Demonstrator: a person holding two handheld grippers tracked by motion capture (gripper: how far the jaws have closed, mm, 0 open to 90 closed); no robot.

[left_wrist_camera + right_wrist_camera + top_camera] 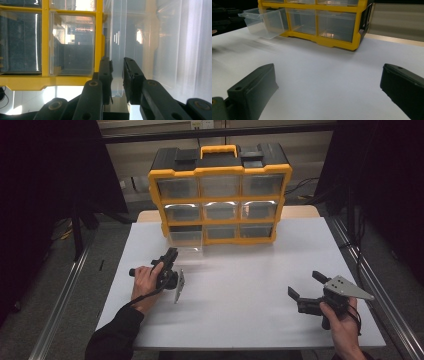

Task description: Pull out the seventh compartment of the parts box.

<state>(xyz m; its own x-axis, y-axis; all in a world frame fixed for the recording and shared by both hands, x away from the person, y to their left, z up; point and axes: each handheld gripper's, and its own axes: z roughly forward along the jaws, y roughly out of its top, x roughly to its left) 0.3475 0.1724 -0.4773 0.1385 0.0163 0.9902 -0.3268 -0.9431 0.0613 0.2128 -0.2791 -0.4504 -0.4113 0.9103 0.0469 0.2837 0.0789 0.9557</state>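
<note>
A yellow and black organizer (220,170) with clear drawers stands at the back of the white table (240,310). Its bottom left drawer (186,241) is pulled out toward me. My left gripper (173,251) reaches the drawer's front. In the left gripper view the jaws (117,62) stand close together, pinching a thin wall of the clear drawer (132,30) beside the yellow frame (45,50). My right gripper (305,284) rests low at the table's right, open and holding nothing (327,75). The right gripper view shows the pulled-out drawer (262,21) and the organizer (329,41) farther off.
Metal rails (60,300) run along both sides of the table. Dark curtains (45,180) hang left and right. A broad white stretch of tabletop lies between the two grippers.
</note>
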